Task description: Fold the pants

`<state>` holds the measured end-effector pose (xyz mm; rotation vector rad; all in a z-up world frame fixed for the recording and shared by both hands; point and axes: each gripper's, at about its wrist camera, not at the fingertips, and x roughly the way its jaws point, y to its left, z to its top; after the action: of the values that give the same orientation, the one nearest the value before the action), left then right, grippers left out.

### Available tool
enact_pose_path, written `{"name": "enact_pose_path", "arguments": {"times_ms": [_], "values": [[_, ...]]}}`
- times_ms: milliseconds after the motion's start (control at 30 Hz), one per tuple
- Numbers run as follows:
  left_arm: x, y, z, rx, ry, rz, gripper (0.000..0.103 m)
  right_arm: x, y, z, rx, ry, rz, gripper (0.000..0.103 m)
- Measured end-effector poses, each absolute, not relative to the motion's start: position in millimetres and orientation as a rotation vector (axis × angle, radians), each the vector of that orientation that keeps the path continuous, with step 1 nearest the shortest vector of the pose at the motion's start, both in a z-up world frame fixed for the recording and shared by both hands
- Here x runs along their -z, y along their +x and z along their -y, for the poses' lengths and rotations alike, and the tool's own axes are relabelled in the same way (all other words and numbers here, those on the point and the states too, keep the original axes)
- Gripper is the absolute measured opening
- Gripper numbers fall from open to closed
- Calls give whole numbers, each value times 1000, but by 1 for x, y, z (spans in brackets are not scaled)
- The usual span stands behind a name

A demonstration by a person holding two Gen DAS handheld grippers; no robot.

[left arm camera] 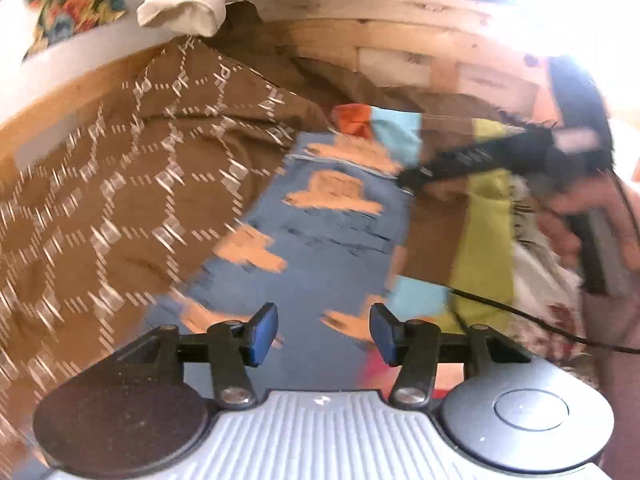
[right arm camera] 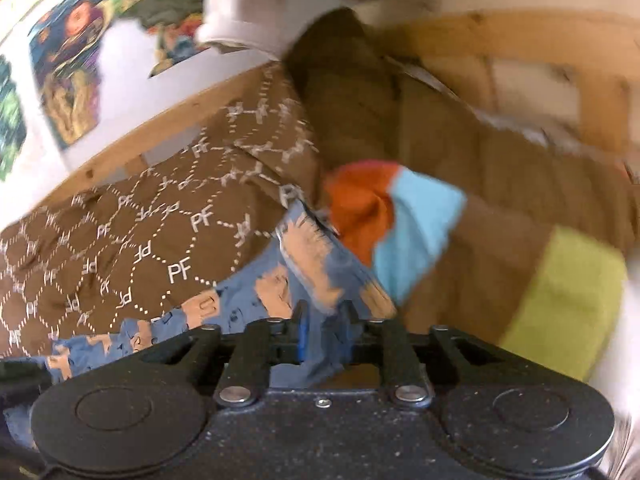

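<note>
meanwhile right gripper point(right arm camera: 324, 332) jaws grasp the pants point(right arm camera: 320, 276) (blue, patched); left gripper point(left arm camera: 324, 334) jaws released.

The left gripper point(left arm camera: 324, 334) points steeply downward, its blue-padded fingers point(left arm camera: 264, 334) standing apart with nothing pinched between them. The right gripper point(right arm camera: 326, 330) also tilts downward, its fingers drawn close together with a fold of blue cloth between them. In the left wrist view the right gripper reaches in from the right, gripped by a hand point(left arm camera: 580, 220).
</note>
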<state>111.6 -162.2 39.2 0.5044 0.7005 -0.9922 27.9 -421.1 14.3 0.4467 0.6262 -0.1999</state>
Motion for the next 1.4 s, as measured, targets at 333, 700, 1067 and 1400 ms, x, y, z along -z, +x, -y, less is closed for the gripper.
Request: {"name": "enact_pose_path", "arguments": {"times_ms": [333, 700, 1067, 1400], "values": [[-73, 209, 272, 972, 581, -653, 65, -1, 28, 428, 253, 410, -559, 47], [-15, 235, 327, 1014, 490, -771, 45, 0, 17, 434, 216, 450, -518, 46], [-17, 228, 339, 980, 516, -766, 12, 9, 25, 466, 238, 598, -451, 6], [-32, 210, 330, 1020, 595, -757, 10, -6, 1, 452, 176, 581, -464, 6]]}}
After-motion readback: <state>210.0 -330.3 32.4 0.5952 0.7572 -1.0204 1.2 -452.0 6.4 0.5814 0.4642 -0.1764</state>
